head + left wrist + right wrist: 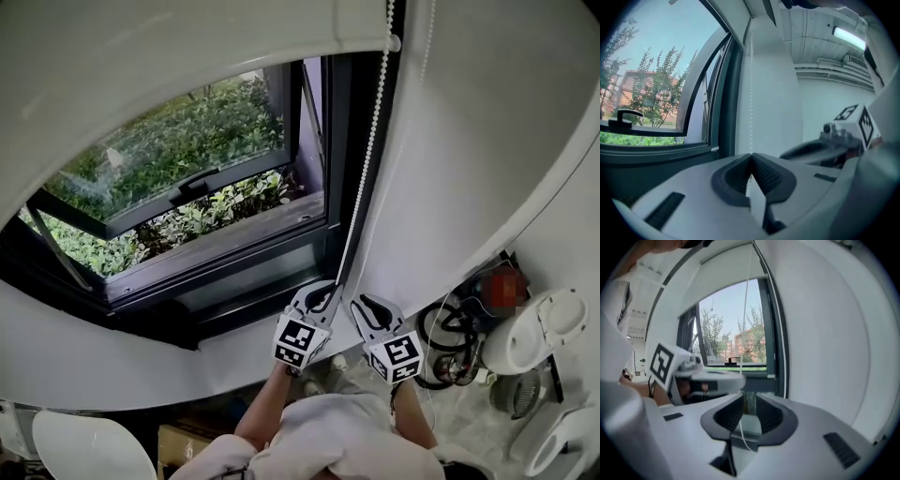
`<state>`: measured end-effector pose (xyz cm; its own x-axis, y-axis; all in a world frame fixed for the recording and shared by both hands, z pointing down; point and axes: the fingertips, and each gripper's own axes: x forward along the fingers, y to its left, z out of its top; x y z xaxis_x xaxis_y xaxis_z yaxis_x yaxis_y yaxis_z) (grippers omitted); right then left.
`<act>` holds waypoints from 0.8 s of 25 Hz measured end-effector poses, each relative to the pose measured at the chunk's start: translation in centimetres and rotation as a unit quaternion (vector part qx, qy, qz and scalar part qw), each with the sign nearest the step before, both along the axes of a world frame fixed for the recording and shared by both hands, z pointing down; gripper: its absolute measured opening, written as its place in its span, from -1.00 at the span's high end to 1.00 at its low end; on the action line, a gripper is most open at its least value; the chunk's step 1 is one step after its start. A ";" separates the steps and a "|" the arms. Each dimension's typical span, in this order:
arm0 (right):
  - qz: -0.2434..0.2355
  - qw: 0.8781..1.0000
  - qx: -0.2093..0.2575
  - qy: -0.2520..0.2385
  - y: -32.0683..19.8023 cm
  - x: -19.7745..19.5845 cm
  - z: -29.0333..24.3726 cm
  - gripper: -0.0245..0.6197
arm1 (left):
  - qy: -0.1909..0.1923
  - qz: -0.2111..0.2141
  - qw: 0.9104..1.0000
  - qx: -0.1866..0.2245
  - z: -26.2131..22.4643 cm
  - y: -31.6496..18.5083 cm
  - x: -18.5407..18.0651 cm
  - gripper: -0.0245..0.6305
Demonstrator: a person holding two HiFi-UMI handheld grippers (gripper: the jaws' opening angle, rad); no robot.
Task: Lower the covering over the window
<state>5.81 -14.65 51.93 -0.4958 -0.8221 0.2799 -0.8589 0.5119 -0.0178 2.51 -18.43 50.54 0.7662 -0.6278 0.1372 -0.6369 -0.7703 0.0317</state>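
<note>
Your L gripper (323, 292) is clamped shut on the bead cord (370, 159), low down by the window (187, 178) frame's R edge. Your R gripper (367, 305) is just beside it w/ jaws apart. The cord runs loose btwn them and the pads aren't pressing on it. The blind (187, 37) covers only the top of the window, most glass bare.

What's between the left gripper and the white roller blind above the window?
Only the white bead chain, hanging from the white roller blind down into the left gripper, which is shut on it. The head view shows this.
</note>
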 end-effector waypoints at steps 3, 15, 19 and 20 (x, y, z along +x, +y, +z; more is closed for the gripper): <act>-0.005 0.998 0.069 -0.003 -0.7 0.1 -6.7 0.68 | 0.000 0.000 1.000 -0.001 -0.1 0.3 -0.1 0.88; -0.061 0.975 0.210 -0.036 -2.8 -3.5 -20.7 0.68 | -0.002 0.006 1.000 0.001 0.0 1.2 0.3 0.88; -0.060 0.973 0.214 -0.064 -3.8 -3.7 -21.5 0.88 | 0.001 0.011 1.000 0.002 -0.2 1.5 0.5 0.88; -0.058 0.972 0.210 -0.086 -4.1 -3.6 -21.5 0.90 | 0.000 0.011 1.000 0.002 -0.2 1.5 0.6 0.88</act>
